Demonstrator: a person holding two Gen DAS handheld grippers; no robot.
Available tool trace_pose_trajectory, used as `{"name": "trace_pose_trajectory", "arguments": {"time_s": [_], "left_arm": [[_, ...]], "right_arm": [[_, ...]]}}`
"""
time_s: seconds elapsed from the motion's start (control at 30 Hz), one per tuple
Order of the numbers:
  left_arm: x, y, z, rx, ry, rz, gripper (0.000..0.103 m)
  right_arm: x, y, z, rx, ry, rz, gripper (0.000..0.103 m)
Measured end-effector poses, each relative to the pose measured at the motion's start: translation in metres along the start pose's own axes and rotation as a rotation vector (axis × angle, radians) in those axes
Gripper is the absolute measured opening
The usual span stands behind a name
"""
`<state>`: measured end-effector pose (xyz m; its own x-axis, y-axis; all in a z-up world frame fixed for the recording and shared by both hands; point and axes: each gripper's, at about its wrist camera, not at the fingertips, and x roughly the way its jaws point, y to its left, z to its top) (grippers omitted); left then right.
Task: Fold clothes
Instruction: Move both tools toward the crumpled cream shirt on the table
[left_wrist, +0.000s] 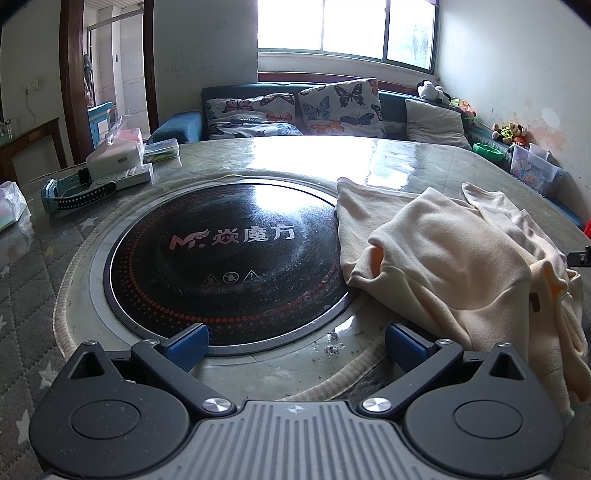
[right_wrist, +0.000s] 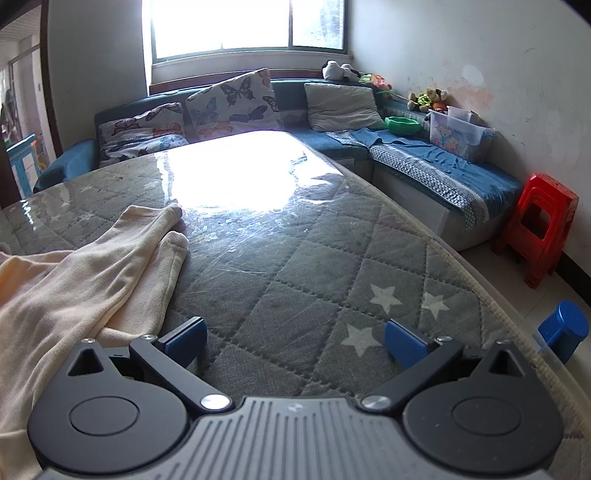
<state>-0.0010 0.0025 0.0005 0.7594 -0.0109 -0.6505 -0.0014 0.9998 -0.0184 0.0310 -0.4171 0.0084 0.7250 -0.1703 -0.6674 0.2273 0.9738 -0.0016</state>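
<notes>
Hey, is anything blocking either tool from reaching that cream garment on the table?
Nothing visible. The left tool is open over the black cooktop, with the cream garment just to its right. The right tool is open, the garment to its left.

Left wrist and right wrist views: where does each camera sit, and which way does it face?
Left wrist: on the open left gripper, low over the table, facing the black hotplate; cream garment at right.
Right wrist: on the open right gripper, facing quilted tabletop and red stool; garment at left.
Shared: garment, butterfly cushions, window.
</notes>
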Motion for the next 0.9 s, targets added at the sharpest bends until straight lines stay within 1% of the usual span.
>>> {"name": "trace_pose_trajectory", "arguments": {"time_s": [0.23,0.43,0.57,0.73,0.9], "left_arm": [[-0.002,0.005,-0.001,0.0,0.007,0.021,0.103],[-0.005,0.009,-0.001,0.0,0.015,0.038,0.103],[-0.012,0.007,-0.004,-0.002,0.03,0.044,0.103],[-0.021,0.004,-0.009,0.0,0.049,0.052,0.103],[-0.032,0.001,-0.013,-0.001,0.052,0.052,0.103]], "right_arm": [[-0.019,0.008,-0.006,-0.044,-0.034,0.021,0.103],[-0.046,0.02,-0.013,-0.074,-0.063,0.046,0.103],[-0.064,0.03,-0.02,-0.12,-0.081,0.081,0.103],[-0.083,0.041,-0.028,-0.158,-0.076,0.13,0.103],[-0.092,0.048,-0.036,-0.175,-0.052,0.174,0.103]]}}
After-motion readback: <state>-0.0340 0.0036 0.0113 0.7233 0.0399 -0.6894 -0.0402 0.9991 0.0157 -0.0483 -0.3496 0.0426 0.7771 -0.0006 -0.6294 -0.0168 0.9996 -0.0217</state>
